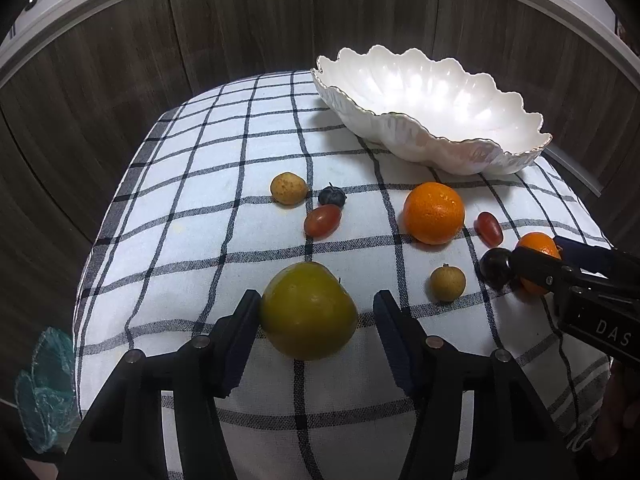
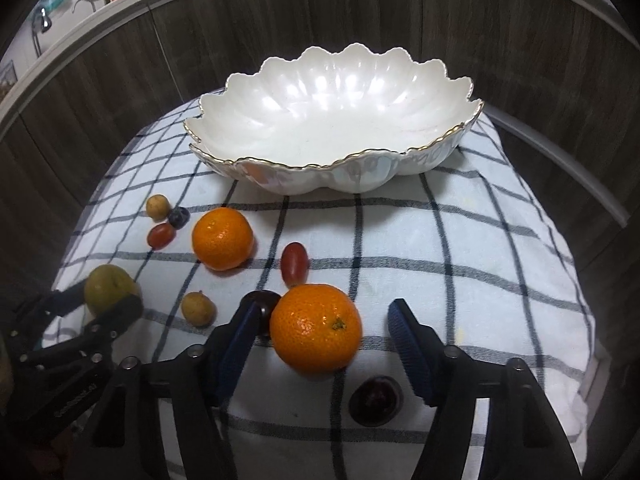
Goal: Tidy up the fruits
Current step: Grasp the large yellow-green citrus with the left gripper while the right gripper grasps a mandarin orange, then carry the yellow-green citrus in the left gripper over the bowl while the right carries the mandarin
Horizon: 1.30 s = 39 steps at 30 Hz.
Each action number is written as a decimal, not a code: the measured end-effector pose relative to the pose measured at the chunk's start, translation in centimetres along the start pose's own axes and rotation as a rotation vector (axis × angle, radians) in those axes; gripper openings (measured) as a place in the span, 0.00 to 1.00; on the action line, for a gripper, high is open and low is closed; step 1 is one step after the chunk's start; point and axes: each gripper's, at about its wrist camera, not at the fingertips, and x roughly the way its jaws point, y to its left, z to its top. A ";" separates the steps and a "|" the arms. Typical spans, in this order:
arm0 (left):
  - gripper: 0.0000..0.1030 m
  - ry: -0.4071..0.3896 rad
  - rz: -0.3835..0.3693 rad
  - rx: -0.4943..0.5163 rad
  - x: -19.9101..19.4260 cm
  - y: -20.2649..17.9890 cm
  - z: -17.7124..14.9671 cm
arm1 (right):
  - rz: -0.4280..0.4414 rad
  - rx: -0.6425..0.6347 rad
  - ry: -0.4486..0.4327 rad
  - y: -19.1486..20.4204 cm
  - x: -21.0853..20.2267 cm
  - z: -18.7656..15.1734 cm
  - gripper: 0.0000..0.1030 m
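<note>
We are holding the left gripper (image 1: pixel 316 312) around a yellow-green fruit (image 1: pixel 308 310) near the front edge of the checked cloth (image 1: pixel 200 200). Its jaws are standing apart: the left finger is touching the fruit's side while a gap is showing between the fruit and the right finger.

We are holding the right gripper (image 2: pixel 320 328) around a small orange (image 2: pixel 316 328) toward the front right of the cloth. Its jaws are apart too, the left finger sitting just beside the orange and the right finger clear of it. A dark grape (image 2: pixel 264 308) is sitting behind the left finger, touching it, and another dark grape (image 2: pixel 375 400) is lying at the front, between the fingers.

A second orange (image 1: pixel 434 213), two red grapes (image 1: pixel 322 221) (image 1: pixel 489 228), a blueberry (image 1: pixel 332 196) and two small tan fruits (image 1: pixel 288 188) (image 1: pixel 448 282) are lying scattered mid-cloth. The white scalloped bowl (image 2: pixel 280 176) with a gold rim is standing at the back edge of the cloth, holding nothing.

In the left wrist view we are reading the letters "DAS" (image 1: pixel 612 334) on the right gripper's body. Writing on the left gripper's body in the right wrist view is too blurred to read.
</note>
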 end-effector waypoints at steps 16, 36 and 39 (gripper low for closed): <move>0.46 -0.032 -0.019 0.010 -1.3 -0.4 0.0 | 0.046 0.007 -0.001 -0.1 -0.5 -0.1 0.44; 0.46 -0.082 -0.020 0.012 -4.5 -0.9 1.1 | 0.043 0.011 -0.066 -0.1 -3.6 0.7 0.44; 0.46 -0.087 -0.019 0.012 -4.8 -0.9 1.6 | 0.043 0.011 -0.073 -0.1 -4.1 0.9 0.44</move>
